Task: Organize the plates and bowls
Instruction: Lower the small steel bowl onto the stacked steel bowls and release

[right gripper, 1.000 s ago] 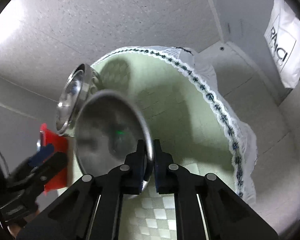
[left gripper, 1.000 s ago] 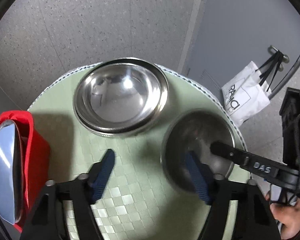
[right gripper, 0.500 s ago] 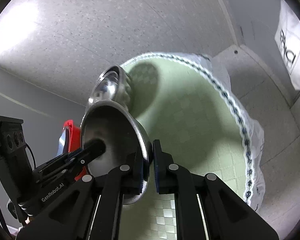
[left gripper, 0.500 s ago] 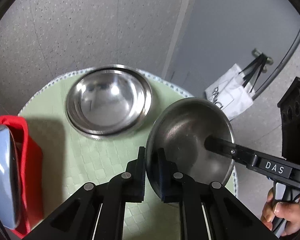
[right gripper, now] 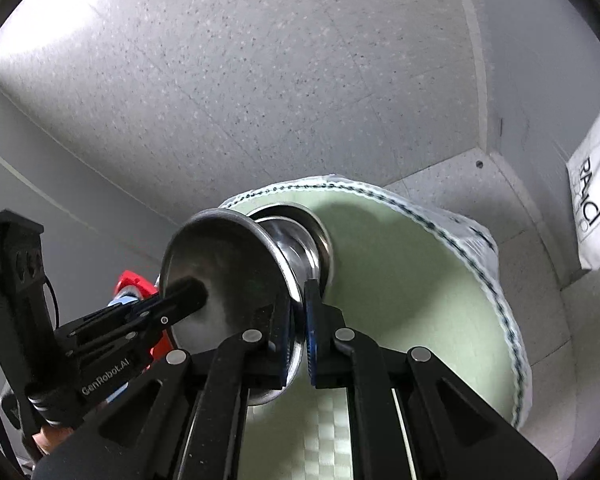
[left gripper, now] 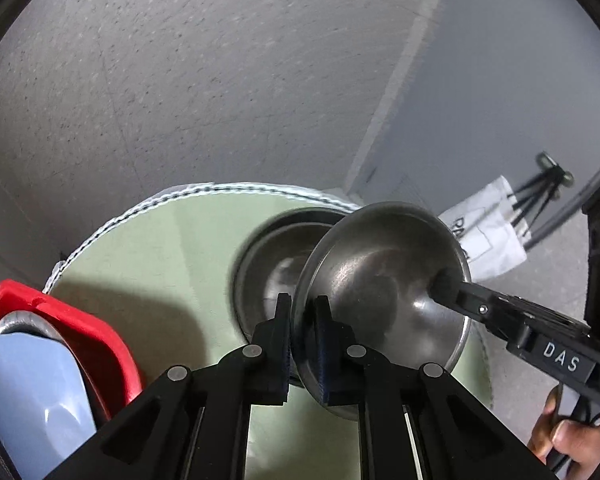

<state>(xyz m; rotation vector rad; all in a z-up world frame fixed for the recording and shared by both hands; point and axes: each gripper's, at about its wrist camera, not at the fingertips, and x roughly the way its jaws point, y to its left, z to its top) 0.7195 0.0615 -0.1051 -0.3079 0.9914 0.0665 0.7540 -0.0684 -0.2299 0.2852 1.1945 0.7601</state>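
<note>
Round green-clothed surface (left gripper: 148,264) lies below both my claws. Stacked steel bowls (left gripper: 268,264) rest on it just beyond my left claw (left gripper: 300,344). Steel bowl (left gripper: 379,292), raised and tilted, has its rim clamped by my left claw and, opposite, my right claw (right gripper: 298,332).

Green checked tablecloth (left gripper: 148,264), red bin (left gripper: 80,332), white paper bag (right gripper: 597,204).

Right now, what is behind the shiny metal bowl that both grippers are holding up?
Behind the lifted steel bowl sits a stack of bigger steel bowls on the round green tablecloth. The lifted bowl covers the stack's right side, so that part cannot be seen.
</note>
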